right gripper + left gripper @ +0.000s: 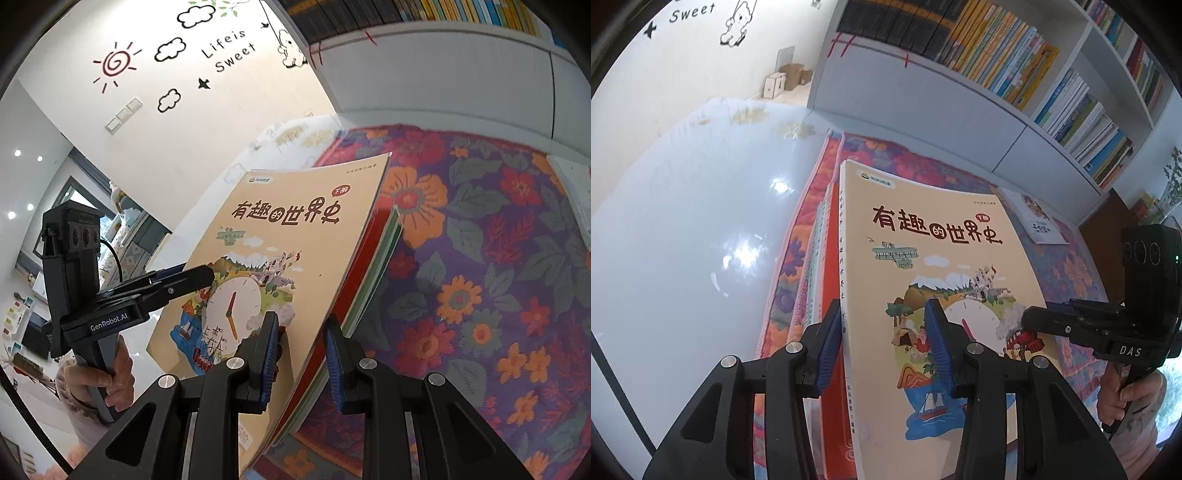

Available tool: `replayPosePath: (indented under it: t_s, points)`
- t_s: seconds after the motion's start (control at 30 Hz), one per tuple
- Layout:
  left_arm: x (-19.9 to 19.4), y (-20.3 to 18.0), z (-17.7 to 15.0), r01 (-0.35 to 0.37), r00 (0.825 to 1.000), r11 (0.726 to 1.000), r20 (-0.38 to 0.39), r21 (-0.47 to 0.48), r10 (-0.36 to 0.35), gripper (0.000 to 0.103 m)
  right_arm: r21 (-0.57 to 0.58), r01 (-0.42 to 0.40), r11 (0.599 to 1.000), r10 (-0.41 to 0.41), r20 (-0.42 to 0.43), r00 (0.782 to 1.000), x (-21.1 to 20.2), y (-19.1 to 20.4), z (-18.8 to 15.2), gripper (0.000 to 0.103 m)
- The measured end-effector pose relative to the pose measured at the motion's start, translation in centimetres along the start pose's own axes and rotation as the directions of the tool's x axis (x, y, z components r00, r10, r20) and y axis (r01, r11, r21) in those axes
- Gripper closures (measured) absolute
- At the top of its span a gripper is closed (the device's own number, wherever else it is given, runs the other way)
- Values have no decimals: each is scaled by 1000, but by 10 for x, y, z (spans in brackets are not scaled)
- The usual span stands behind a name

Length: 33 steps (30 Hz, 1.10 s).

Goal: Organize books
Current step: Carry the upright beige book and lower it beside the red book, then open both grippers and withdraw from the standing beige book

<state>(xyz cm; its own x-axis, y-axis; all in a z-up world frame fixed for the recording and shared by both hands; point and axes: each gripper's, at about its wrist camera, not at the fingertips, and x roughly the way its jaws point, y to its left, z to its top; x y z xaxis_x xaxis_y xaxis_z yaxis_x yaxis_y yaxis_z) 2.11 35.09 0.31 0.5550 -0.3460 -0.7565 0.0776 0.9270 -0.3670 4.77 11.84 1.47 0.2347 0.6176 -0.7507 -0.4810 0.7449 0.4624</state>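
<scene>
- Stack of books [945, 280] held tilted above a floral rug [480, 258], beige illustrated cover on top, red and green books beneath.
- Left hand-held gripper [882, 332] clamped on the stack's spine side, one blue pad on the cover, the other against the books below.
- Right hand-held gripper [301, 354] clamped on the stack's opposite long edge, one pad on the cover, the other under the lowest book.
- Near the rug's far right corner, well apart from the stack: a thin white booklet [1039, 221], lying flat.
- Beyond the rug's far edge: a white bookcase [923, 107], closed cabinet fronts low down, packed book rows above, red tape marks on its left end.
- Left of the rug: bare glossy white floor [683, 221], open up to the wall; small cardboard boxes [786, 79] at the wall's foot.
- Open rug surface to the right of the stack.
- Holding each handle: a hand [96, 380].
</scene>
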Motion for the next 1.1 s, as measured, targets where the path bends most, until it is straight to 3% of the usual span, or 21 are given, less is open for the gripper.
replayPosePath:
  t_s: [0.17,0.3,0.53,0.67,0.83,1.1]
  points:
    - [0,6,-1,-15,1000,1000,6,1,15,58,13,-9,1000,10,-22,1000,15,-2,0,79]
    - [4,4,-3,-84,996,995,-5,45,85,55,-12,21,1000,-21,3,1000,22,3,-3,78]
    - [3,4,-3,-95,995,994,-1,55,95,55,-1,44,999,-44,22,999,21,7,-6,77]
    - [-7,2,1,-105,994,994,43,28,104,55,42,68,997,-68,5,998,18,8,-6,75]
    - [-26,-1,7,-99,991,995,90,-4,99,55,126,69,990,-78,67,995,-6,1,-5,62]
    - [-39,-44,9,-57,991,998,121,31,52,55,197,60,979,-83,107,991,-42,-27,-15,60]
